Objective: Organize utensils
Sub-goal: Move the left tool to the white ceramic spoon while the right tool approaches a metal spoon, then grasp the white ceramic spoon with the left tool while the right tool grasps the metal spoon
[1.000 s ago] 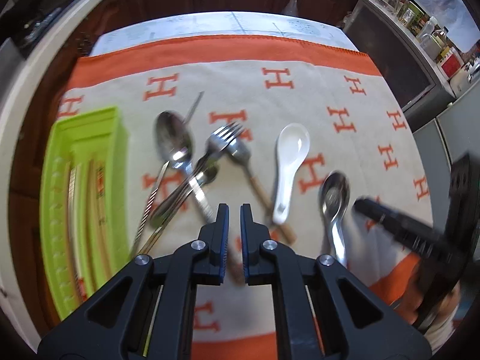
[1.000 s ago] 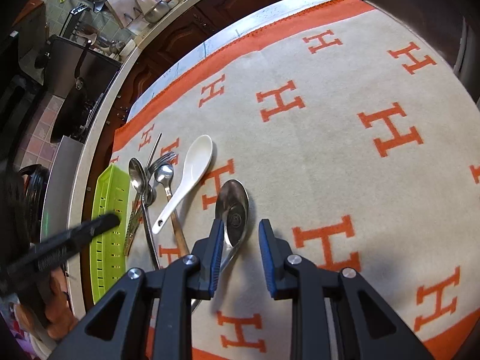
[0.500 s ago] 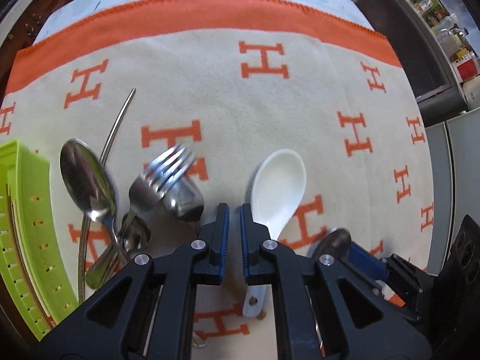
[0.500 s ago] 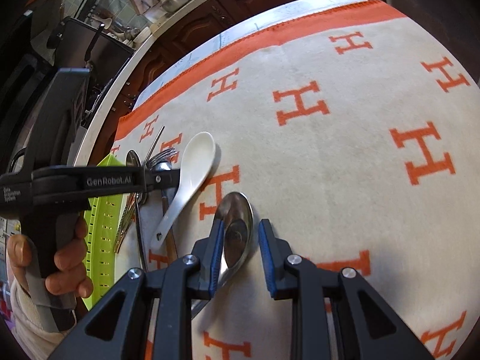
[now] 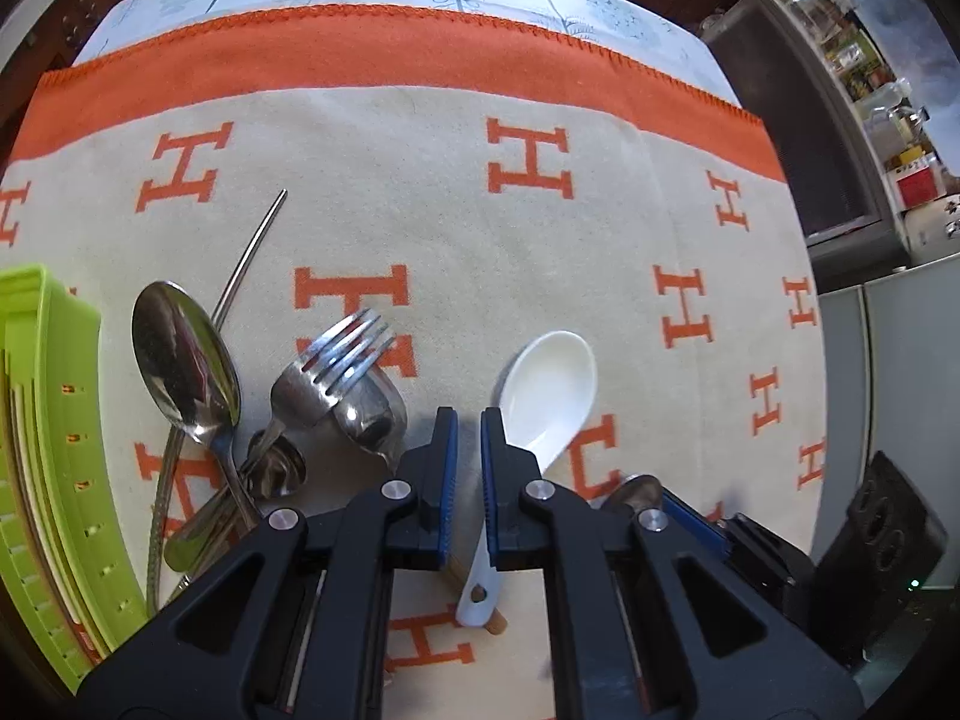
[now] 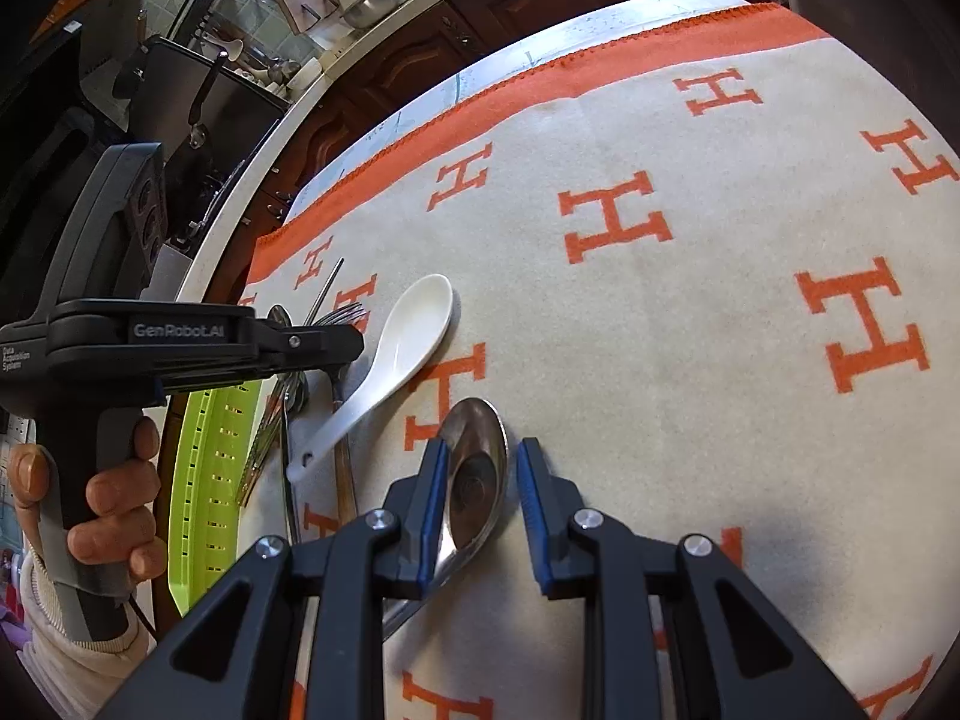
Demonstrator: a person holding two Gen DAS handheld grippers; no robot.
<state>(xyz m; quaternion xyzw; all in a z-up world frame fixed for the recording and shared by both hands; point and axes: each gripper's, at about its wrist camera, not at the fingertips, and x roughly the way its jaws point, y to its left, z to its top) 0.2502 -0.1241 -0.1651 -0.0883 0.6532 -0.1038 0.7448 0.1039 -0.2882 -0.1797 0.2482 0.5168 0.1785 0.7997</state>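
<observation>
My left gripper (image 5: 469,450) hovers shut and empty over the cloth, its right finger just above the handle of a white ceramic spoon (image 5: 549,384). To its left lie a fork (image 5: 336,360), a large steel spoon (image 5: 183,360) and a thin metal rod (image 5: 252,252), overlapping in a pile. My right gripper (image 6: 480,480) is open, with the bowl of another steel spoon (image 6: 480,450) between its blue pads, low over the cloth. The white spoon (image 6: 414,324) and the left gripper (image 6: 354,339) also show in the right wrist view.
A lime green slotted tray (image 5: 48,450) sits at the left edge of the H-patterned cloth (image 5: 540,228); it appears as the green tray (image 6: 204,480) beside the hand (image 6: 114,498) holding the left gripper. Dark cabinets and kitchen counters lie beyond the table.
The left gripper has moved forward and lower over the utensils, ending beside the white spoon. The right gripper has closed in on the steel spoon, now straddling its bowl.
</observation>
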